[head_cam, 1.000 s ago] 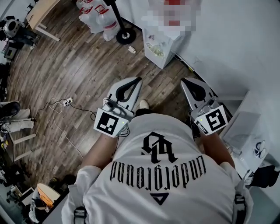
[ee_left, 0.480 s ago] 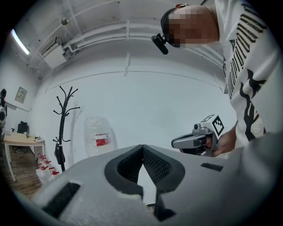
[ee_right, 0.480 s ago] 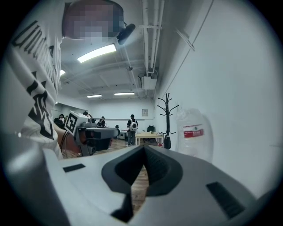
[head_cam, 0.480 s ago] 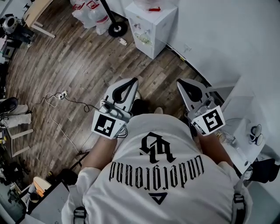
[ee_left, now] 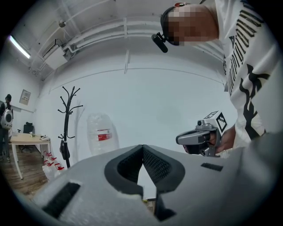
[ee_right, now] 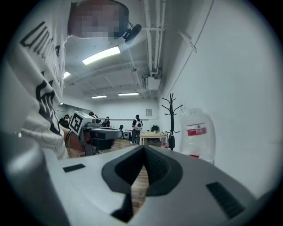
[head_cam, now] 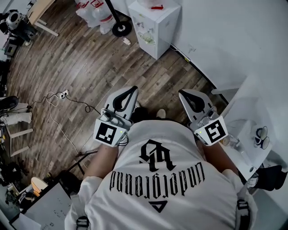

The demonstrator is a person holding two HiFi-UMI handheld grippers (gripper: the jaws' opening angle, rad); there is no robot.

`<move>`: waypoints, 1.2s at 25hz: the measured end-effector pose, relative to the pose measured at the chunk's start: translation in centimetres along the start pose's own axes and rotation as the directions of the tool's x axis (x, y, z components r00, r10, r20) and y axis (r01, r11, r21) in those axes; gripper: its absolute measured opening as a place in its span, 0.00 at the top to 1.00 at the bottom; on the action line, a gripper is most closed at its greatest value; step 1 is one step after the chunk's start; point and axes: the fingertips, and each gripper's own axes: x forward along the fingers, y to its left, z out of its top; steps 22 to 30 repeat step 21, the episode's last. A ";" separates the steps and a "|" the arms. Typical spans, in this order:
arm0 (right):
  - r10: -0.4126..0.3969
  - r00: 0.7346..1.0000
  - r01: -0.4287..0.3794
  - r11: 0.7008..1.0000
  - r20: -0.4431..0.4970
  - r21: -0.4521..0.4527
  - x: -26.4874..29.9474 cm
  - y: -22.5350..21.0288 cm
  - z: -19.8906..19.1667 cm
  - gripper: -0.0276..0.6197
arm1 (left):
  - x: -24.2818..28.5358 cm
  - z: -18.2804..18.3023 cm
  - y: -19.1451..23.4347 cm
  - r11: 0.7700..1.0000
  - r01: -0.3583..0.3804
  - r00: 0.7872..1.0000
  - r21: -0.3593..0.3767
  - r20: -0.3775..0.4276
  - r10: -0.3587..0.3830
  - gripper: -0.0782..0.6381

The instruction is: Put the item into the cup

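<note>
Both grippers point toward the dispenser [head_cam: 155, 27], over the wood floor [head_cam: 81, 72] on its near side. The left gripper [head_cam: 132, 90] has its jaws together with nothing between them. The right gripper [head_cam: 182, 93] is the same, tips touching and empty. The task's things cannot be picked out; small objects on the white table [head_cam: 243, 121], right of the dispenser, are too small to name

Dark wood-plank floor [head_cam: 81, 67], viewed from above.
White dispenser cabinet [head_cam: 155, 31] standing at the wall; round black stand base [head_cam: 120, 29] just beside; water jugs [head_cam: 92, 13] near; power strip [head_cam: 64, 94] with loose cable [head_cam: 58, 123] well apart.
</note>
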 end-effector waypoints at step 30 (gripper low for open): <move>0.029 0.999 -0.029 1.000 0.017 0.001 1.8 0.9 0.3 0.95 | -1.6 0.4 1.7 0.999 -0.041 0.999 0.007 0.008 0.041 0.88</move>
